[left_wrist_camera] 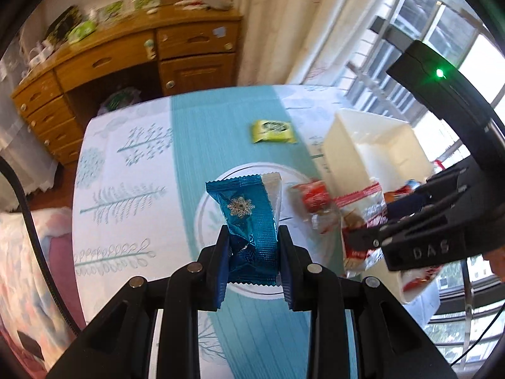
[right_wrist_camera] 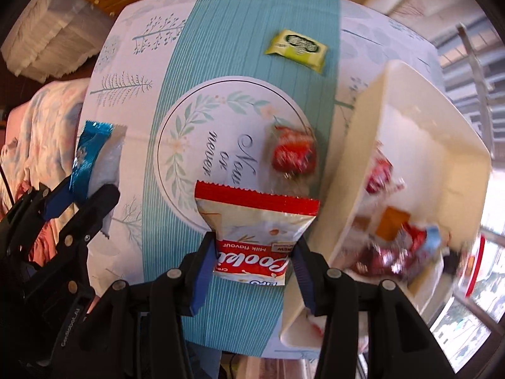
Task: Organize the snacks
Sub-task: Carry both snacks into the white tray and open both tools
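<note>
Teal-striped tablecloth [right_wrist_camera: 176,101], wooden desk [left_wrist_camera: 132,63] behind — jaws clamp blue packet [left_wrist_camera: 249,221], cookie packet [right_wrist_camera: 255,240].

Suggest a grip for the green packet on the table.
Green packet lies flat on the teal stripe, clear of the red snack and white bin. Come straight down and pinch across its short sides at mid-body; the crimped ends would likely slip.

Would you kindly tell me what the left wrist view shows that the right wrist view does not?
Only the left wrist view: most of a wooden desk with green packs on top, and a window grille.

Only the right wrist view: snacks inside the white bin, and the cloth's "Now or never" print.

Both: the left claw shut on a blue snowflake packet, the right claw shut on a red-and-white cookie packet, a yellow-green packet, and a red wrapped snack.
</note>
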The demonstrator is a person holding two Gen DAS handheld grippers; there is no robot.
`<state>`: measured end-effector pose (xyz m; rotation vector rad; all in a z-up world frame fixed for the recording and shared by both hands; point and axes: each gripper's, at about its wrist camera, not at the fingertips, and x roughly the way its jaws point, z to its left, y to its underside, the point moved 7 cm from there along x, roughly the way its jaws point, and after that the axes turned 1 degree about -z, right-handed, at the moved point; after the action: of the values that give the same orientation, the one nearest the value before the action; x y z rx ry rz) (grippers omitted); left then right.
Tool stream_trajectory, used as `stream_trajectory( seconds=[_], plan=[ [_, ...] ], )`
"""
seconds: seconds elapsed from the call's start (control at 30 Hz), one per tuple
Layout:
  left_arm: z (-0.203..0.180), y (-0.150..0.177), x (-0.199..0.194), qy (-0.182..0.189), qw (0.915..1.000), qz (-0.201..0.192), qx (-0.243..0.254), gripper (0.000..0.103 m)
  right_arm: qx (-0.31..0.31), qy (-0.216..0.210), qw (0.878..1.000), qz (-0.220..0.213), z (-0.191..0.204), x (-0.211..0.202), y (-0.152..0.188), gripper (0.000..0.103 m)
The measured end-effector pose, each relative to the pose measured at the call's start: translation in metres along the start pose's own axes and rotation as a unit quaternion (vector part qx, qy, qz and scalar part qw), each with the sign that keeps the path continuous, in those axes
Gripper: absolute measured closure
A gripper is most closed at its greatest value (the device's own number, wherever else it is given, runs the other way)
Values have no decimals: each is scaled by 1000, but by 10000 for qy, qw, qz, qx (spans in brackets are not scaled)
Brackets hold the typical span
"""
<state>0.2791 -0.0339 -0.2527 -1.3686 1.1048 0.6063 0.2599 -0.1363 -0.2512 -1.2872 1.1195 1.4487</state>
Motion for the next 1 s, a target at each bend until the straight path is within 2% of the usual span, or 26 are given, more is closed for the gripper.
stream_trajectory(
  seconds=[0.2,0.43,0.57,0.73,1.0],
  plan=[
    [-37,-22,-19,310,9989,-209,273,77,330,-178,9986,-364,-4,-13,22,56],
    [-81,-48,-32,589,9963,-389,494,77,764,-217,9939,-759,-35,-46,45,56],
    [-108,-62,-36,740,9942,-479,615,77,1060,-86,9897,-955,-61,-58,58,56],
    [-143,-74,-35,987,9912,-540,700,77,1444,-226,9835,-1069,-92,-59,72,56],
    [-187,-89,-16,1174,9888,-515,770,77,2024,-524,9721,-1066,-146,-41,85,56]
  ],
)
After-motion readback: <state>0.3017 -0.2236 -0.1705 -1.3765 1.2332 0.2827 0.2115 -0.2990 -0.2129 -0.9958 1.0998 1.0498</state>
